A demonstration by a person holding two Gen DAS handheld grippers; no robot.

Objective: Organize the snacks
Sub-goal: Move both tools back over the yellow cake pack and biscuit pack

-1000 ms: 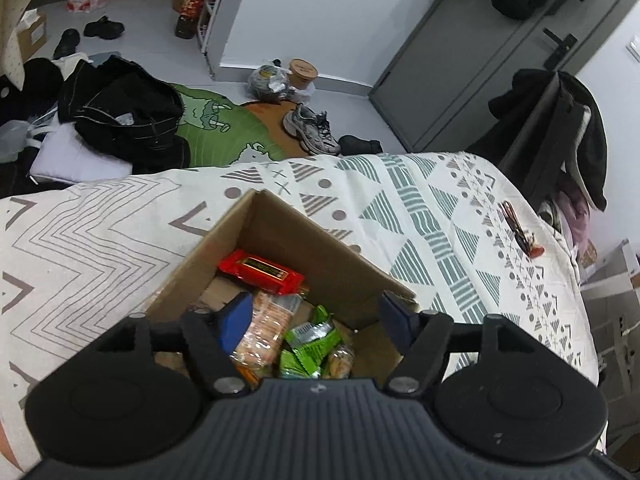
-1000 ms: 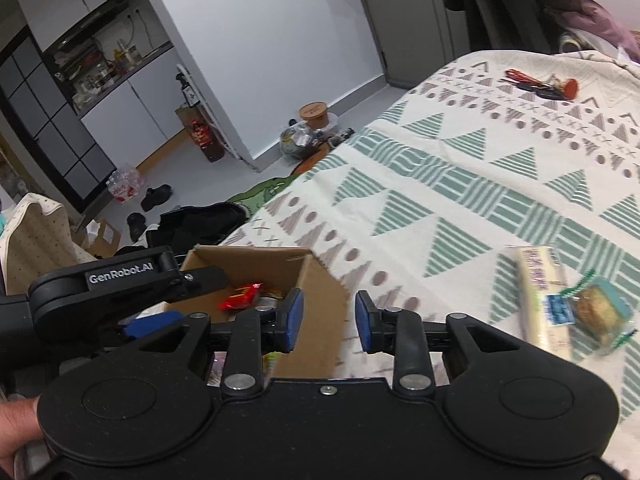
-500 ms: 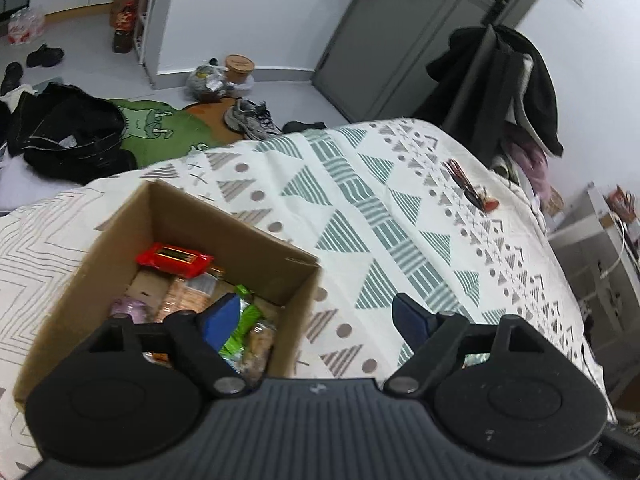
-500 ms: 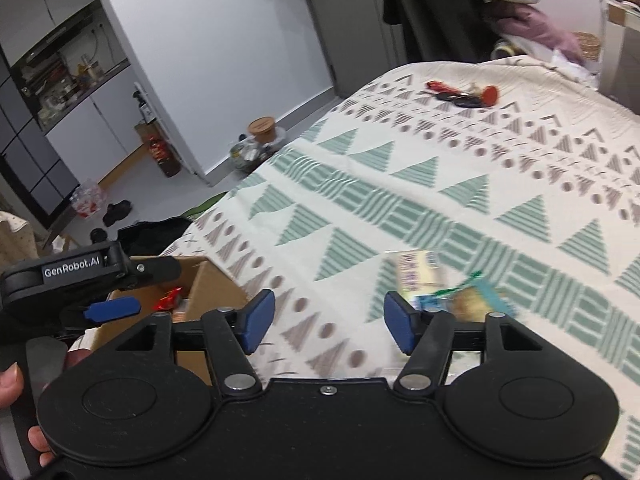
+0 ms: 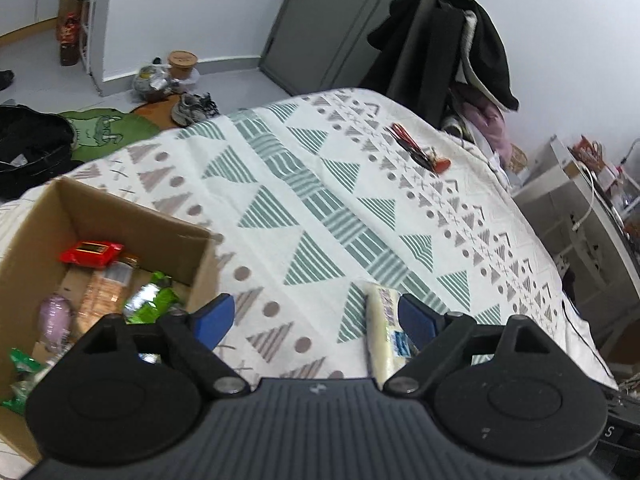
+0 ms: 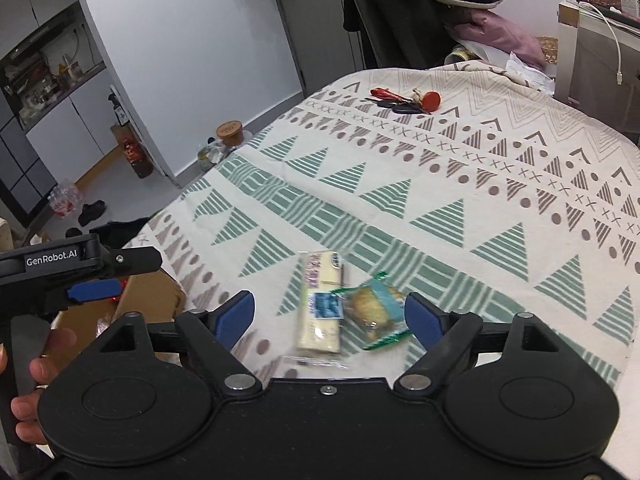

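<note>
A cardboard box [image 5: 132, 216] sits on the patterned bedspread at the left and holds several snack packets, among them a red one [image 5: 91, 251] and a green one [image 5: 154, 302]. A pale wrapped bar [image 6: 321, 300] and a clear-wrapped cookie packet [image 6: 374, 307] lie side by side on the bedspread. My right gripper [image 6: 330, 314] is open, its blue fingertips spread just in front of both snacks. My left gripper [image 5: 310, 316] is open too, over the cloth between the box and the pale bar [image 5: 383, 324]. In the right wrist view my left gripper [image 6: 94, 290] shows above the box [image 6: 148, 300].
Keys with a red tag [image 6: 404, 100] lie far back on the bedspread [image 6: 440, 184]. A chair draped with dark clothes [image 5: 444, 44] stands behind the bed, and a white shelf unit [image 5: 580, 208] is at the right. Shoes, clothes and bags cover the floor at the left [image 5: 100, 128].
My right gripper went from nearly shut to wide open while swinging right from the box to the two snacks. My left gripper swung right off the box toward the pale bar.
</note>
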